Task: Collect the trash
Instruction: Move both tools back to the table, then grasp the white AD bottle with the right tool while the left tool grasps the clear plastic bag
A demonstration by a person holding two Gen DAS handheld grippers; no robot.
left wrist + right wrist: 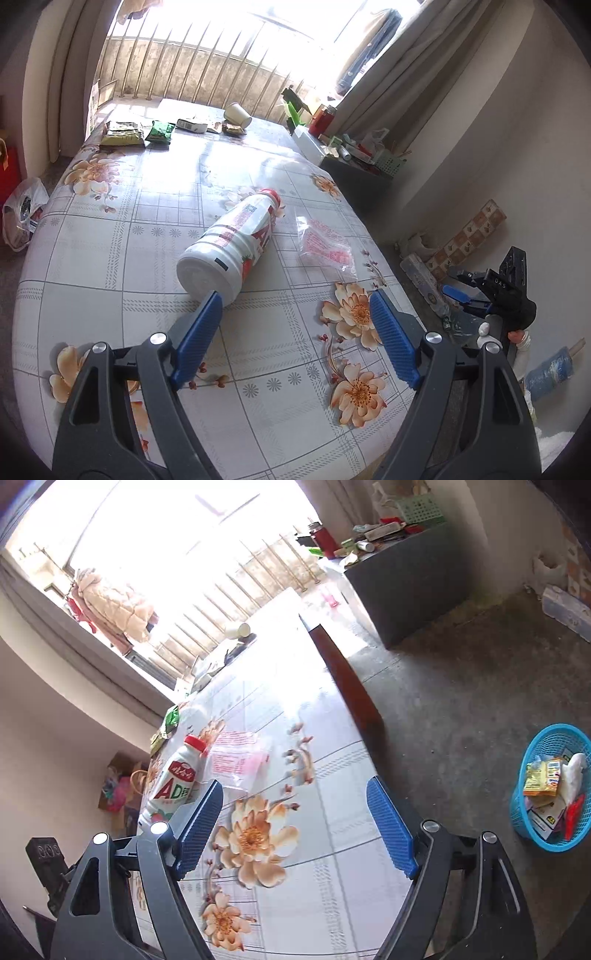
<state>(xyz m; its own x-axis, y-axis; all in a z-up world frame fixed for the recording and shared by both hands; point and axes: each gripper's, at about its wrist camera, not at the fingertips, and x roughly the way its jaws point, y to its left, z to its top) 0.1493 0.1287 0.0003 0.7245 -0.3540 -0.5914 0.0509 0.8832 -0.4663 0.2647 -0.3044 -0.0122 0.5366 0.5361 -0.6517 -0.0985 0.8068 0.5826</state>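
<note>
Blue-padded left gripper (295,317) over table (147,240), jaws spread, bottle (231,242) ahead

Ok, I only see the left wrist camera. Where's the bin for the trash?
Observer: A blue basket stands on the floor, right of the table.
Operator: Is it empty?
Observer: No, wrappers and other scraps are already inside.
Operator: Is the other hand holding something?
Observer: No. The right hand-held gripper is open above the table, with nothing between its fingers.
</note>
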